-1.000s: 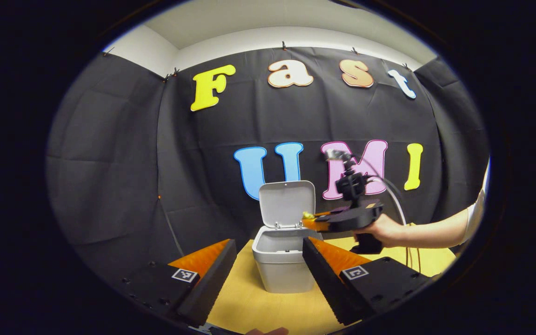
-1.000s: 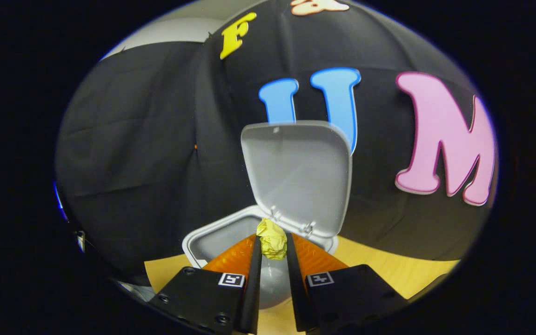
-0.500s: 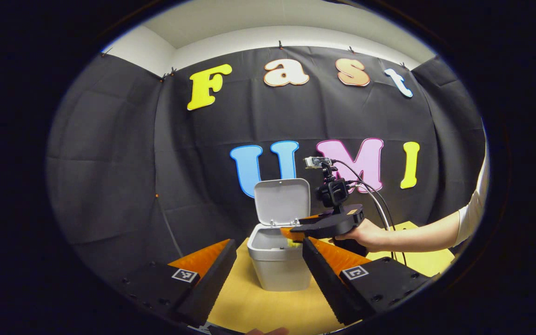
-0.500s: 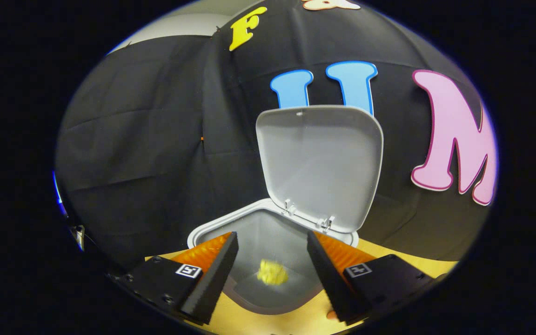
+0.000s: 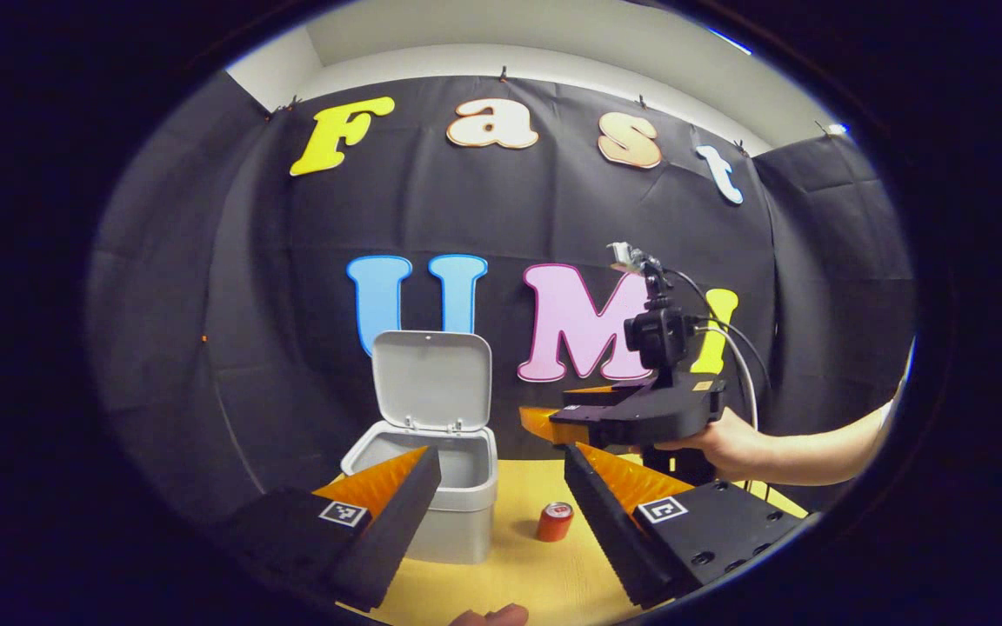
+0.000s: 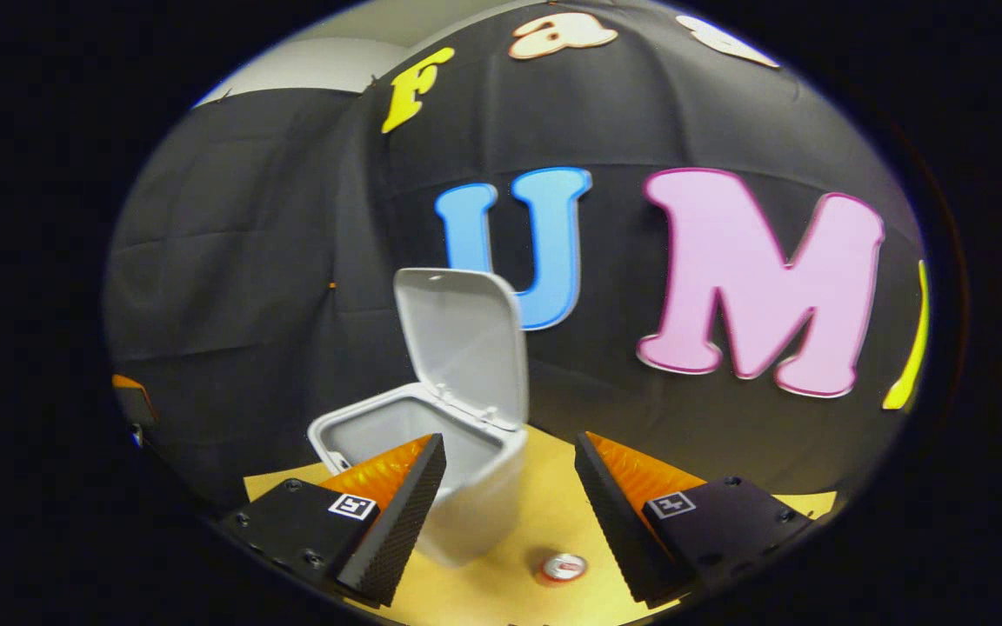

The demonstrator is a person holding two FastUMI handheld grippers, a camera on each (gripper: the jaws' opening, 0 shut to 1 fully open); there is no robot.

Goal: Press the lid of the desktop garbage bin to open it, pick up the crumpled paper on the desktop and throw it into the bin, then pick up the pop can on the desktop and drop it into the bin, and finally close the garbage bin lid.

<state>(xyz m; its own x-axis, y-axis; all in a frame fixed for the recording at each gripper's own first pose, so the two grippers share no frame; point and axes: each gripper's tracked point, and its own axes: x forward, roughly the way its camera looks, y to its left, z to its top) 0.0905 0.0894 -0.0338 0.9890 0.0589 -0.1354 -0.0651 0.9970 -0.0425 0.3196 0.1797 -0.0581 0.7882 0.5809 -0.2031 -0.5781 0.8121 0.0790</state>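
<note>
The grey bin (image 5: pixel 459 513) (image 6: pixel 484 487) stands on the yellow table with its lid (image 5: pixel 431 379) (image 6: pixel 464 348) raised upright. A small red pop can (image 5: pixel 555 521) (image 6: pixel 563 567) stands on the table just right of the bin. My left gripper (image 5: pixel 501 469) hangs open in front of the bin and can, nothing between its fingers. In the left gripper view a hand holds my right gripper (image 5: pixel 544 421) in the air, right of the bin and above the can. In its own view my right gripper (image 6: pixel 510 452) is open and empty, with the can below it. The bin's inside is hidden.
The yellow table (image 5: pixel 518 574) (image 6: pixel 544 513) runs back to the black cloth wall behind the bin. A bare forearm (image 5: pixel 814 452) reaches in from the right, with cables (image 5: pixel 740 365) hanging off the right gripper's camera mount. A fingertip (image 5: pixel 492 616) shows at the bottom edge.
My right gripper opened over the bin and the yellow crumpled paper fell inside. It then drew back right, off the bin. The left gripper view swung right, bringing the can into sight.
</note>
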